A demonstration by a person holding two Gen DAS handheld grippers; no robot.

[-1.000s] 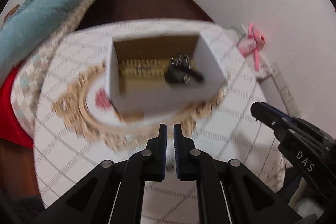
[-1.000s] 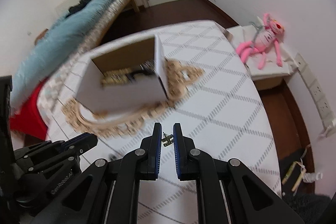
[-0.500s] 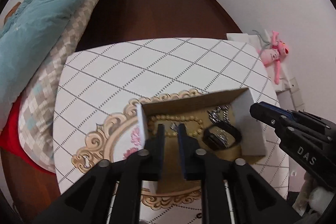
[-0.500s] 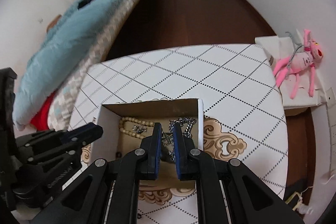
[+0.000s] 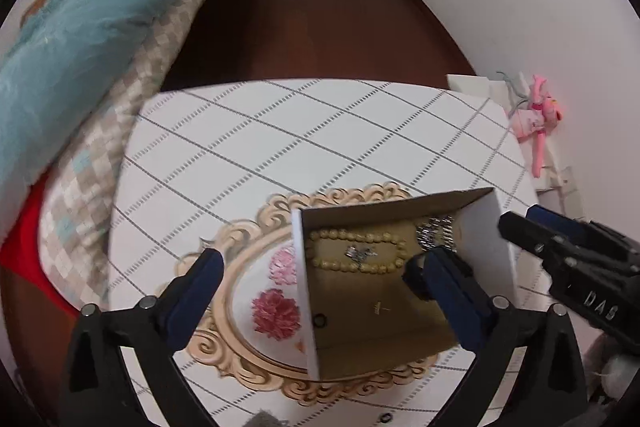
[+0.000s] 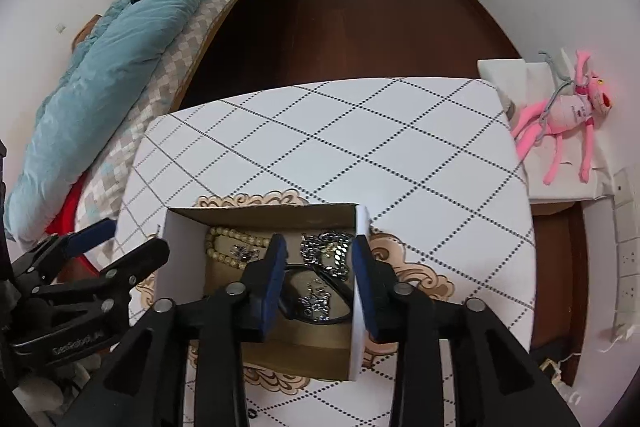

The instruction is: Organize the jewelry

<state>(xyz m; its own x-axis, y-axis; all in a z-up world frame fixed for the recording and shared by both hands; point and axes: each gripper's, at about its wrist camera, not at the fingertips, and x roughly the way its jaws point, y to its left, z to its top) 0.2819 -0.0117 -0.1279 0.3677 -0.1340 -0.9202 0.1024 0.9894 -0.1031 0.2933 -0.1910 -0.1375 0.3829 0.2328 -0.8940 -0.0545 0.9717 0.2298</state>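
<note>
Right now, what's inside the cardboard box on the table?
The box holds a bead bracelet, a silver chain, a black ring and small earrings. The hand-held grippers hide some of its floor.

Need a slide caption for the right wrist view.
Right gripper, open, straddles the box's right wall above the silver chain and beaded bracelet.

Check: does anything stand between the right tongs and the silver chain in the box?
Nothing covers the silver chain; the box is open-topped. The right tongs, just opening and holding nothing, hang above it, but the box's right wall lies close to one finger.
</note>
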